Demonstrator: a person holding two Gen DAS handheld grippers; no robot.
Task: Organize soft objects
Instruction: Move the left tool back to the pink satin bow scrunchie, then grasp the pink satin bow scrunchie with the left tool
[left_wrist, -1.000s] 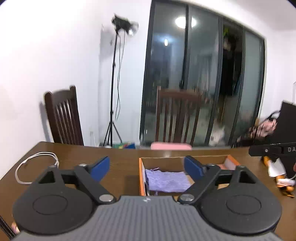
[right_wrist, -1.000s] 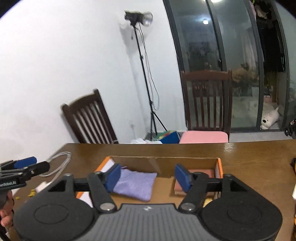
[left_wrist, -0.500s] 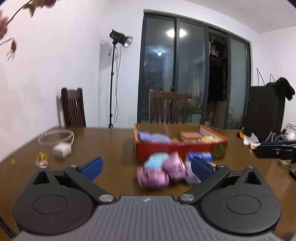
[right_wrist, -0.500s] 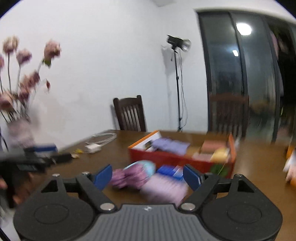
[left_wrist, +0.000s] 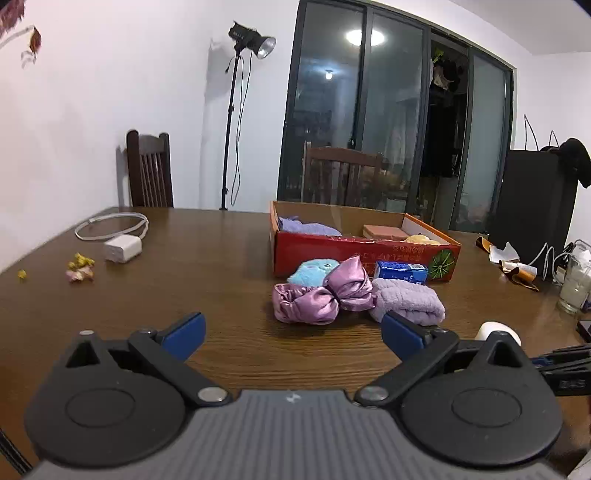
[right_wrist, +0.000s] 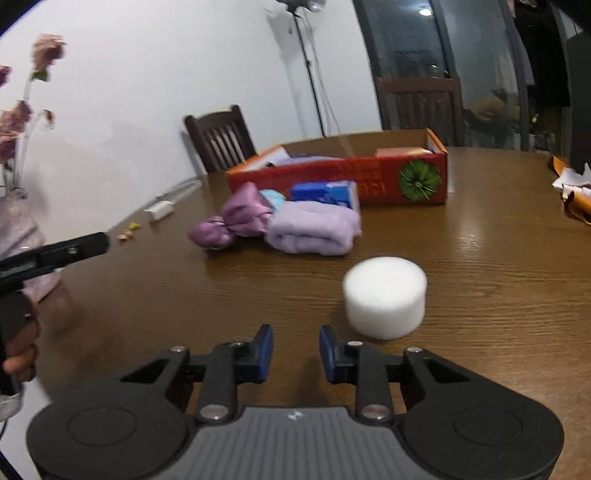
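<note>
A red cardboard box (left_wrist: 364, 253) (right_wrist: 347, 175) stands on the brown table and holds a purple cloth (left_wrist: 308, 227), a pink pad (left_wrist: 384, 232) and a yellow item (left_wrist: 421, 239). In front of it lie a purple satin scrunchie (left_wrist: 321, 295) (right_wrist: 229, 221), a blue plush (left_wrist: 312, 271), a blue tissue pack (left_wrist: 400, 272) (right_wrist: 325, 192) and a folded lilac towel (left_wrist: 406, 301) (right_wrist: 314, 230). A white foam cylinder (right_wrist: 384, 295) stands just ahead and right of my right gripper (right_wrist: 295, 350), whose jaws are narrowly apart and empty. My left gripper (left_wrist: 291, 332) is wide open and empty, short of the pile.
A white charger with cable (left_wrist: 122, 248) and dried petals (left_wrist: 79, 267) lie at the left. A glass (left_wrist: 574, 284) and wrappers (left_wrist: 513, 264) sit at the right. Chairs (left_wrist: 149, 170) stand behind the table. A vase of flowers (right_wrist: 18, 221) is at the left edge.
Both grippers pulled back from over the box toward the near side of the table. The right gripper's jaws have narrowed and it now faces the white foam cylinder.
</note>
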